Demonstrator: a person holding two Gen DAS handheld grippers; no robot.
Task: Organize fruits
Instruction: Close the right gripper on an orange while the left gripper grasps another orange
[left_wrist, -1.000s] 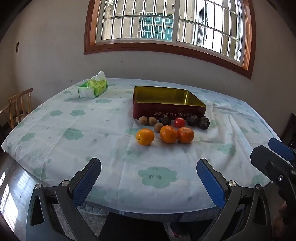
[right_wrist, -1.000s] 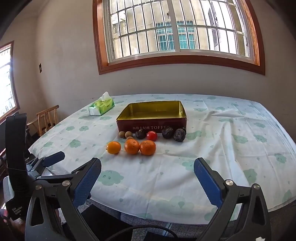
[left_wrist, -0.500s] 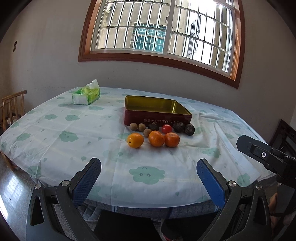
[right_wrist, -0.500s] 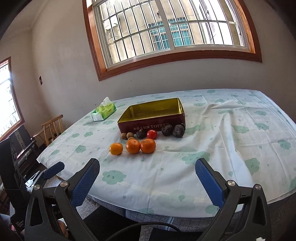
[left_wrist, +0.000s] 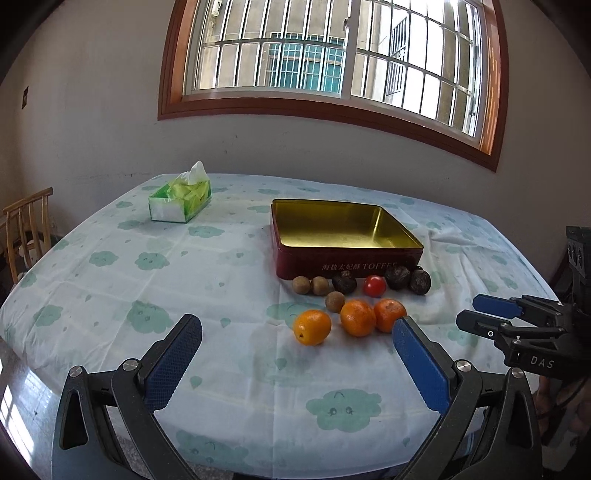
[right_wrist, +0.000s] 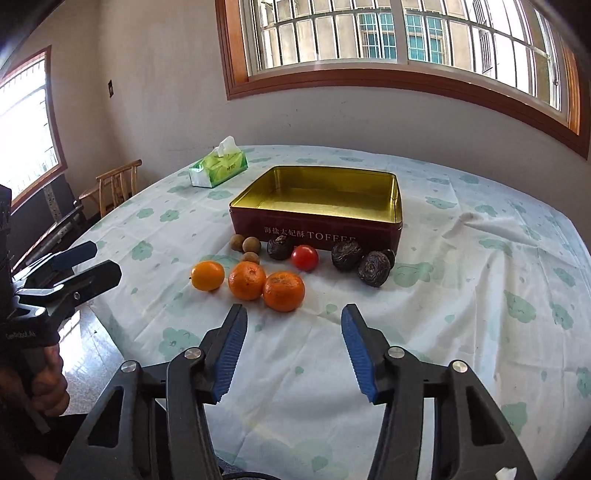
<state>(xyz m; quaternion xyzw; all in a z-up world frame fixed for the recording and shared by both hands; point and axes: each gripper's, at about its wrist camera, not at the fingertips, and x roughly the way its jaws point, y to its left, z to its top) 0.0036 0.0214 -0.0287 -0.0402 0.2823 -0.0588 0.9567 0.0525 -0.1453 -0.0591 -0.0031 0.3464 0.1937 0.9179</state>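
Since the earlier frame both grippers have advanced toward the fruit: the right gripper (right_wrist: 293, 325), jaws closing on nothing, faces the nearest tangerine (right_wrist: 283, 291) before the empty tin (right_wrist: 314, 225)—light, soft-skinned, best pinched across its middle—left gripper (left_wrist: 295, 339) spread wide.

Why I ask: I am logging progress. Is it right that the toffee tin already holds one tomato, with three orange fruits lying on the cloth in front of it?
Not quite. The toffee tin is empty; the tomato lies on the cloth in front of it, as the right wrist view shows. The three orange fruits do lie on the cloth in front.
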